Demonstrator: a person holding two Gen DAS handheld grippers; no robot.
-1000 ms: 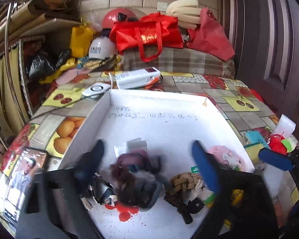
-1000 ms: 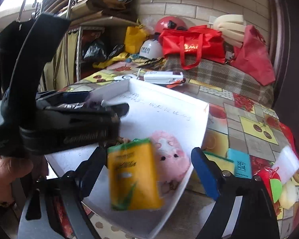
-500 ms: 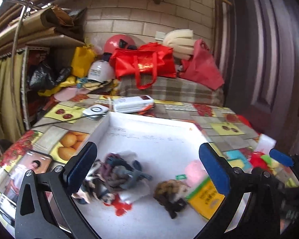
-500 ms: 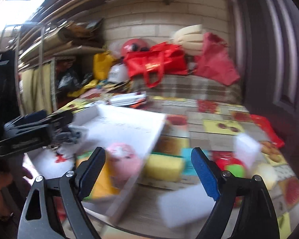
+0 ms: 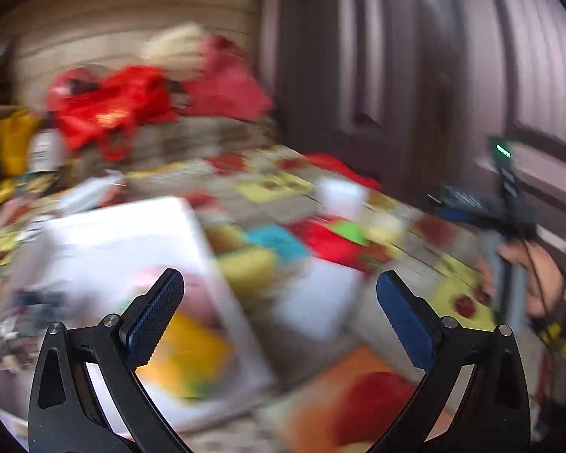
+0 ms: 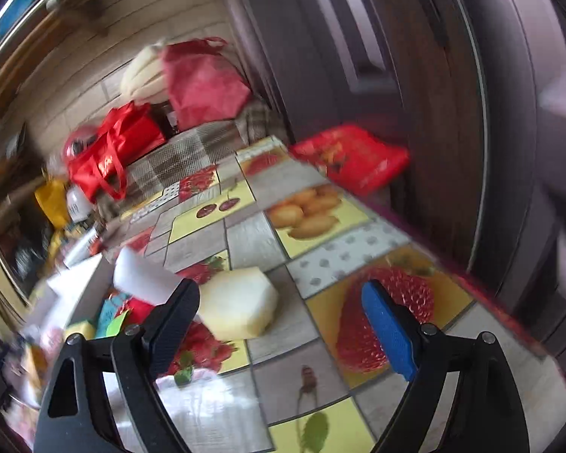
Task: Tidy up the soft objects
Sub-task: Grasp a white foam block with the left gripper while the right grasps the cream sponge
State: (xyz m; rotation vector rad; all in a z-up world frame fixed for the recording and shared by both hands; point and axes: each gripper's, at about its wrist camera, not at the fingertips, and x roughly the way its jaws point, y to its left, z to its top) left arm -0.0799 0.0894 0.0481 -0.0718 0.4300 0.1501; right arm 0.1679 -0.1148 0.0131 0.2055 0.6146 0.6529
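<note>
Right wrist view showed the right gripper with fingers apart, just opening, empty above a pale sponge on the counter; the left gripper's fingers were apart, empty.

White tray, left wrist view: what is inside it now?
In the white tray, through heavy blur: a yellow packet, a pink soft item, and a dark tangle at the left. The left gripper's finger covers part of it.
</note>
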